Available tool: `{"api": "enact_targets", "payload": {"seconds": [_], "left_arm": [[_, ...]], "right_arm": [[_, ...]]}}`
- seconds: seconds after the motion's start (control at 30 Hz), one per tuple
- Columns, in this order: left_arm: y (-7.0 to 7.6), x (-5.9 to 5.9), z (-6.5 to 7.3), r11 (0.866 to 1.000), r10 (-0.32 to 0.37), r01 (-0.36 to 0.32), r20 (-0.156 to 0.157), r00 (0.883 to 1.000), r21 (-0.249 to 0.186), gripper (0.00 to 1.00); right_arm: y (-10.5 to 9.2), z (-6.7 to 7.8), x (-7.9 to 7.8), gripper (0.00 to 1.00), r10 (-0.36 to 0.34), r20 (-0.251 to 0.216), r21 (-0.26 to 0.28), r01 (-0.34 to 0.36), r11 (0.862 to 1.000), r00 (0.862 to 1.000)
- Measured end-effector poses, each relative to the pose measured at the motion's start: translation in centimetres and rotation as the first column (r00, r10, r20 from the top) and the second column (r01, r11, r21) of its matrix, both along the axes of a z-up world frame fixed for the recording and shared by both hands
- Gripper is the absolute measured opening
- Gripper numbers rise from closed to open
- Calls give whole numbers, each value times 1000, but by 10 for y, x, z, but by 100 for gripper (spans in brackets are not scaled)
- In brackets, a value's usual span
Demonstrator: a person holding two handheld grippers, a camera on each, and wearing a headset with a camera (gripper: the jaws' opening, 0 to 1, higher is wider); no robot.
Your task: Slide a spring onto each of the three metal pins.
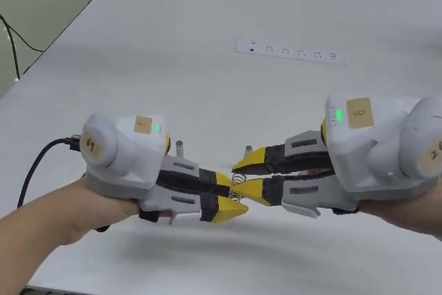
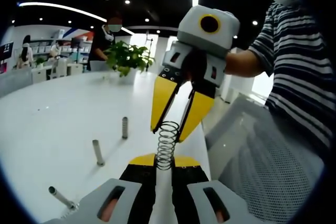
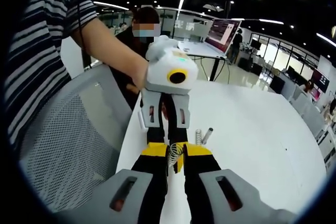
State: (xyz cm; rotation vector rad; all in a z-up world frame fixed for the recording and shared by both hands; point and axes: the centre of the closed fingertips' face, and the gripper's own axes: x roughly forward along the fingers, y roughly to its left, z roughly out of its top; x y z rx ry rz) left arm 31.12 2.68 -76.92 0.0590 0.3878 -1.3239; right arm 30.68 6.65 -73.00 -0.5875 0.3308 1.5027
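Note:
A small steel spring [image 1: 237, 180] hangs in the air between both grippers near the table's front edge. My left gripper [image 1: 231, 195] is shut on one end of the spring [image 2: 167, 145]. My right gripper [image 1: 243, 179] faces it tip to tip, and its yellow fingers [image 2: 160, 100] pinch the other end. Three upright metal pins stand on the white table: the far pin [image 2: 125, 127], the middle pin [image 2: 97, 151] and the near pin [image 2: 60, 198]. One pin [image 3: 198, 136] carries a spring, and a bare pin [image 3: 208, 135] stands beside it. Two pins [image 1: 179, 148] [image 1: 247, 150] peek out just behind the grippers.
A white power strip [image 1: 286, 52] lies further back on the table [image 1: 173, 67]. A black cable [image 1: 41, 160] runs from the left gripper off to the left. A grey mesh chair [image 2: 252, 150] stands by the table's edge.

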Motion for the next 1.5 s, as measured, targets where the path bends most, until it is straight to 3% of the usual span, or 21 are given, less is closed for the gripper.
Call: {"api": "enact_targets", "payload": {"seconds": [0.3,0.37,0.6,1.5], "left_arm": [[3,4,3,1000,17,-17,0,1000,-7,2],[3,3,3,1000,17,-17,-2,1000,-5,2],[1,1,1,1000,18,-18,3,1000,5,3],[7,7,4,998,58,-58,-24,998,-6,7]], "right_arm": [[1,4,1,7,3,49,22,-4,1000,999],[1,4,-1,7,22,82,14,-23,1000,996],[1,2,-3,7,42,117,-1,-42,999,992],[0,6,1,7,39,133,4,-40,999,990]]}}
